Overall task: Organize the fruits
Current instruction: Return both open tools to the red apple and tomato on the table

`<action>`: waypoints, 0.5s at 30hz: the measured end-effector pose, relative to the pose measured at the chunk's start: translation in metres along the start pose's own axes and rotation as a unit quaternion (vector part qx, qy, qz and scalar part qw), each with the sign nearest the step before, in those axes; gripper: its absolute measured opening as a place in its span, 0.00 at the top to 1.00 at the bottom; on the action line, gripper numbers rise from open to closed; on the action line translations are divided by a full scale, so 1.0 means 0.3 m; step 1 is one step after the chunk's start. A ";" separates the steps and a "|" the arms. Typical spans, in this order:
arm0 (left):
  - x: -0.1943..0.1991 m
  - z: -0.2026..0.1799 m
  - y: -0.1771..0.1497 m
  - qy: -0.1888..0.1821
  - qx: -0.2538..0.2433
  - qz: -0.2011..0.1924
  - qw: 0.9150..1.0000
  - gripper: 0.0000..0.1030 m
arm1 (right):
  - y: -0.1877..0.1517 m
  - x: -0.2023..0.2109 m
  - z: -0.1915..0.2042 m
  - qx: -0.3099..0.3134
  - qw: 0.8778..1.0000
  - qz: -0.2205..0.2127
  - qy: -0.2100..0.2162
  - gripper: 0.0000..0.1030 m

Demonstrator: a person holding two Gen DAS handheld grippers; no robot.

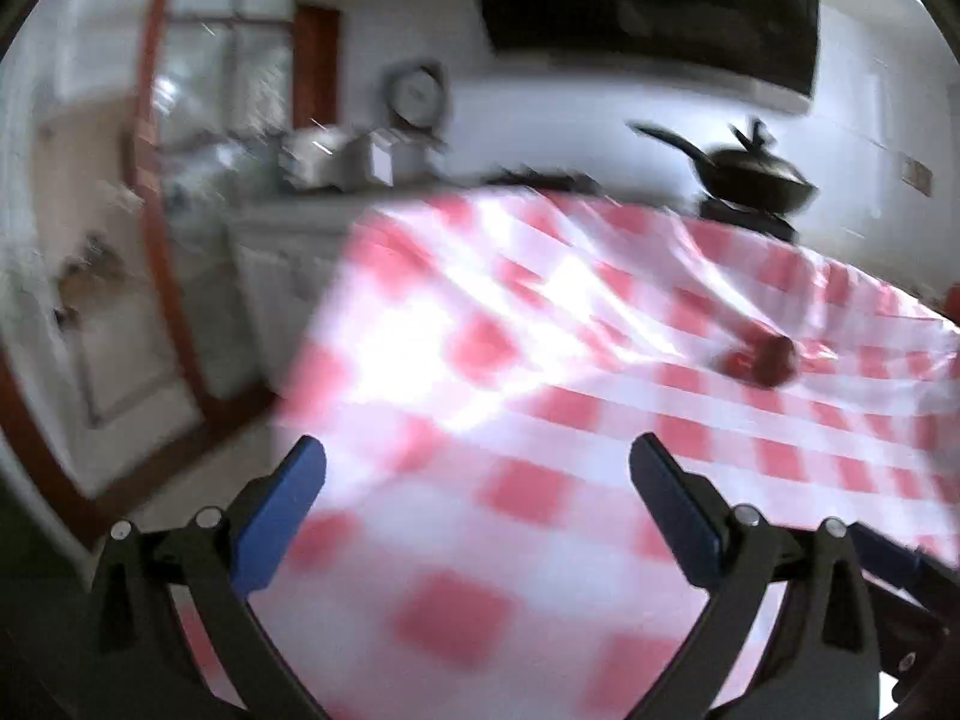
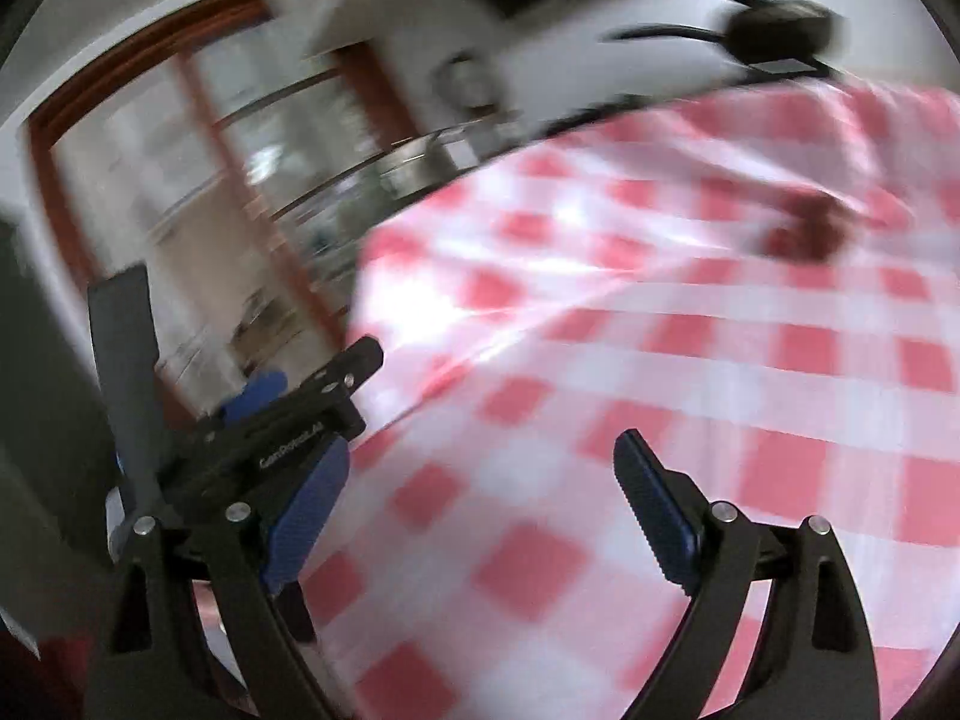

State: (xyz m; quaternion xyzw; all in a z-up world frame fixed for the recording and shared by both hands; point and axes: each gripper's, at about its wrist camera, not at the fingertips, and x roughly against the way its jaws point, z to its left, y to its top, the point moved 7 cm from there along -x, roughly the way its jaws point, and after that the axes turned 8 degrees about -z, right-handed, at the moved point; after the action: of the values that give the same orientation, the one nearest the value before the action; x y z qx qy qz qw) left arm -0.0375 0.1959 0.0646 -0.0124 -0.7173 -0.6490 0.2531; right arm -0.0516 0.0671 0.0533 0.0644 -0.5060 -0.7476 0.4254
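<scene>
A red fruit [image 1: 759, 360], blurred, lies on the red-and-white checked tablecloth [image 1: 540, 420] toward the far right. It also shows in the right wrist view [image 2: 810, 228] as a dark red smear at the upper right. My left gripper [image 1: 477, 468] is open and empty, low over the near part of the cloth, well short of the fruit. My right gripper [image 2: 480, 468] is open and empty above the cloth. The left gripper shows in the right wrist view [image 2: 288, 402] at the left, near the table's left edge.
A black lidded pan [image 1: 750, 174] stands beyond the table's far edge, also in the right wrist view [image 2: 774, 24]. Metal pots [image 1: 336, 159] and a round scale [image 1: 417, 93] sit on a counter at the back. A wood-framed glass door [image 2: 198, 180] is to the left.
</scene>
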 end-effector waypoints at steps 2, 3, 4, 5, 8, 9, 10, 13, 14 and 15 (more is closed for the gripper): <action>-0.090 -0.120 -0.021 -0.031 0.010 0.044 0.999 0.01 | 0.022 -0.004 -0.112 -0.034 0.999 -0.003 -0.039 0.15; -0.129 -0.177 -0.023 -0.047 0.017 0.055 0.997 0.01 | 0.037 -0.001 -0.197 -0.056 0.997 -0.008 -0.061 0.15; -0.156 -0.211 -0.025 -0.058 0.018 0.060 0.996 0.01 | 0.052 0.010 -0.258 -0.072 0.994 -0.013 -0.077 0.15; -0.197 -0.263 -0.024 -0.068 0.014 0.069 0.995 0.01 | 0.061 0.020 -0.325 -0.089 0.991 -0.017 -0.096 0.15; -0.323 -0.374 -0.041 -0.086 0.020 0.103 0.991 0.01 | 0.086 0.045 -0.495 -0.140 0.979 -0.030 -0.143 0.15; -0.369 -0.402 -0.058 -0.095 0.032 0.121 0.988 0.01 | 0.094 0.042 -0.555 -0.161 0.974 -0.031 -0.157 0.15; -0.375 -0.401 -0.077 -0.101 0.039 0.131 0.985 0.01 | 0.099 0.036 -0.602 -0.177 0.969 -0.030 -0.168 0.15; -0.466 -0.461 -0.100 -0.122 0.060 0.155 0.979 0.01 | 0.119 0.035 -0.710 -0.200 0.959 -0.027 -0.198 0.15; -0.490 -0.480 -0.109 -0.133 0.070 0.159 0.976 0.01 | 0.134 0.026 -0.737 -0.199 0.957 -0.024 -0.208 0.15; -0.505 -0.493 -0.117 -0.145 0.078 0.161 0.973 0.01 | 0.145 0.022 -0.753 -0.195 0.957 -0.023 -0.214 0.15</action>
State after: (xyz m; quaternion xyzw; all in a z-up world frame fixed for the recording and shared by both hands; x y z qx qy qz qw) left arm 0.1337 0.0990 -0.0209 -0.2017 -0.7835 -0.5329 0.2478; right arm 0.0880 -0.1017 -0.0175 -0.1701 -0.4277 -0.8377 0.2938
